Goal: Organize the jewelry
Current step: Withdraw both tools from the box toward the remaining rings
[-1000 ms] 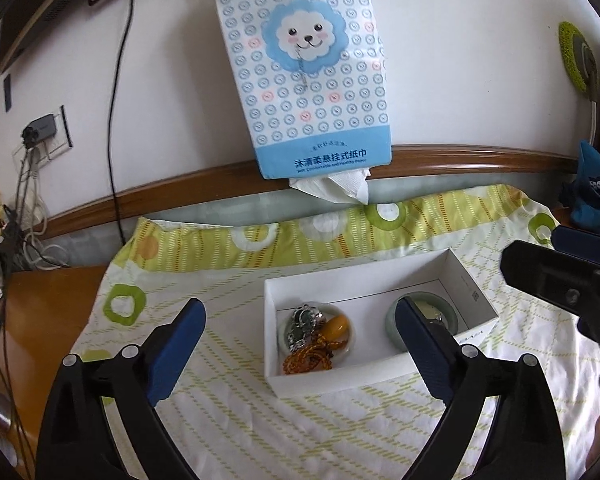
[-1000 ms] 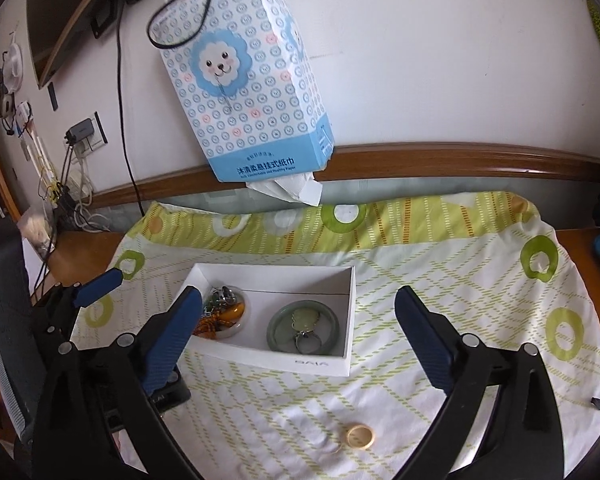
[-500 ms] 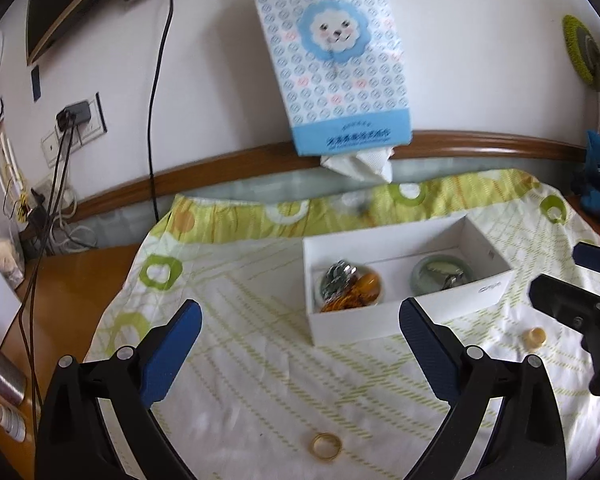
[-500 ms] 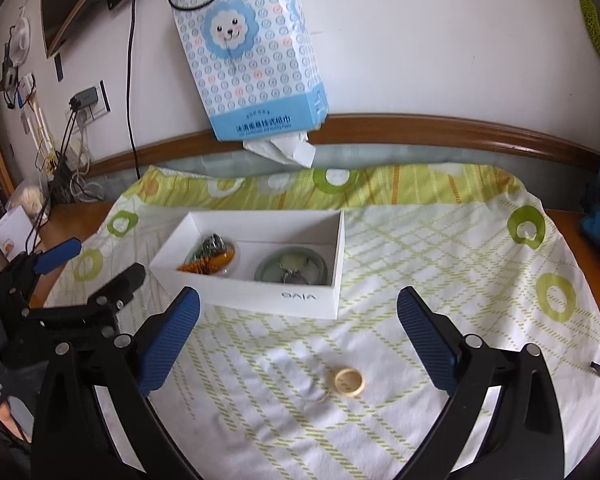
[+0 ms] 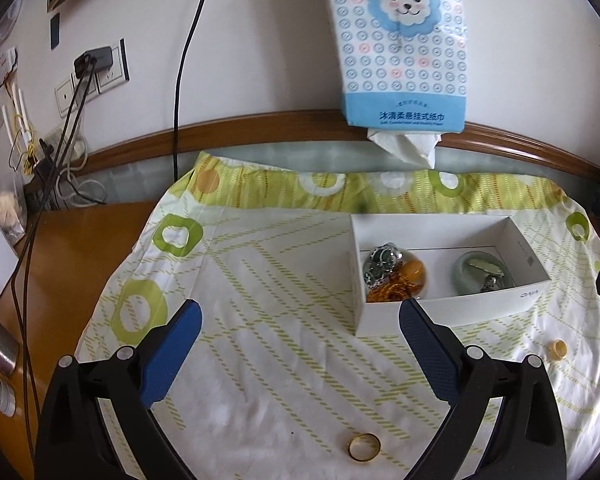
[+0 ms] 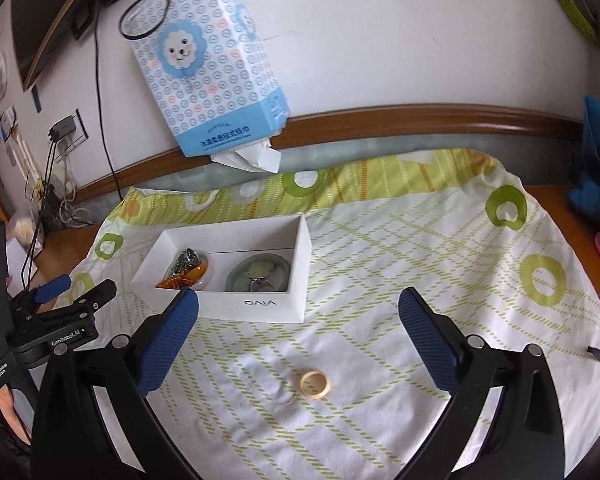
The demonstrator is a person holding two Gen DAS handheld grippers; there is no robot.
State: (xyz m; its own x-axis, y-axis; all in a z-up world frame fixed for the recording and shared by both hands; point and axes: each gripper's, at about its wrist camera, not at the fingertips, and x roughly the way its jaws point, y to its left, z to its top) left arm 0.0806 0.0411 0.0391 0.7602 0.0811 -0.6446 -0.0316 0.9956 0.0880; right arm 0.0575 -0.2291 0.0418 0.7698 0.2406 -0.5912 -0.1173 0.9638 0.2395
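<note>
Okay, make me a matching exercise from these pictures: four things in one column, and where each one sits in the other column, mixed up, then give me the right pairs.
Things:
1. gold ring
2. cream ring
3. green bangle
4. tissue pack

Places:
A. hanging on the wall above the cloth
B. inside the white box, at its right end in the right wrist view
C. on the cloth, between the open right gripper's fingers
D. on the cloth, in front of the open left gripper

Pairs: 1-D, 2-C, 3-B, 4-A

Wooden table (image 5: 72, 248), patterned cloth (image 5: 284, 280), white box (image 5: 440, 312), two rings
</note>
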